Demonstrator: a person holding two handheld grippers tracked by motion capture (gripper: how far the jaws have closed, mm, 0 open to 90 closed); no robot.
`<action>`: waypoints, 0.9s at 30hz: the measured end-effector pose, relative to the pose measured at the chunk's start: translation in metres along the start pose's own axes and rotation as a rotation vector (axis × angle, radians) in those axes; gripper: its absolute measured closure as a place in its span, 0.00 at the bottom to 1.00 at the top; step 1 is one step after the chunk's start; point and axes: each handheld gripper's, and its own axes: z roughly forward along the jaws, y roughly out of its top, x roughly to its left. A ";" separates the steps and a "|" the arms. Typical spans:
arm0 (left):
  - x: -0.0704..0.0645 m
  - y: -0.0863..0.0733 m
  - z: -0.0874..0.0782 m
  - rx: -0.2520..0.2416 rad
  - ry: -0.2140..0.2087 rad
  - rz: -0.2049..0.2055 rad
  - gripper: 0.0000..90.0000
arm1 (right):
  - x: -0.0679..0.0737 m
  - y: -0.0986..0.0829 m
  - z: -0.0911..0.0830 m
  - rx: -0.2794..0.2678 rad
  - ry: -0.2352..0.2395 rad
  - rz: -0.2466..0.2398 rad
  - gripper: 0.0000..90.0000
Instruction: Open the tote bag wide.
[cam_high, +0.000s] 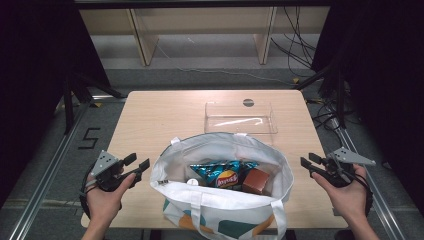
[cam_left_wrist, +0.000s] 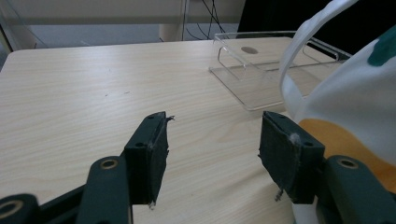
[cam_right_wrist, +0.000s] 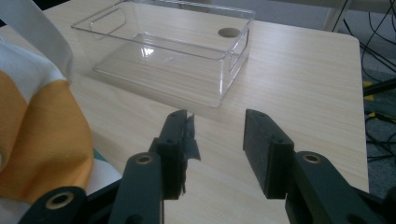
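A white tote bag (cam_high: 220, 200) with orange and teal patches stands open at the table's near edge. Inside it lie a blue chip packet (cam_high: 223, 174), a brown box (cam_high: 256, 181) and a small white item (cam_high: 192, 182). A clear plastic bin (cam_high: 241, 118) sits empty behind the bag. My left gripper (cam_high: 136, 167) is held open just left of the bag, its jaws apart with nothing between them (cam_left_wrist: 212, 149). The bag's cloth (cam_left_wrist: 355, 107) is right beside its right jaw. My right gripper (cam_high: 309, 164) is open to the right of the bag, empty too (cam_right_wrist: 217, 140), and faces the bin (cam_right_wrist: 173, 51).
The wooden table (cam_high: 160, 115) has a round hole (cam_high: 248, 102) behind the bin. Black curtains flank both sides. Shelving legs and loose cables (cam_high: 295, 50) lie on the floor beyond the far edge. A metal rail (cam_high: 45, 175) runs along the left.
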 end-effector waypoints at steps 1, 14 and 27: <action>-0.001 0.003 -0.002 -0.009 -0.004 -0.002 0.46 | 0.003 0.001 -0.002 -0.001 0.007 0.026 0.67; -0.030 0.055 -0.055 -0.168 -0.169 -0.016 0.46 | 0.039 0.050 -0.052 -0.114 0.108 -0.031 0.64; -0.053 0.055 -0.041 -0.093 -0.248 0.092 0.48 | 0.066 0.065 -0.074 -0.187 0.239 -0.055 0.63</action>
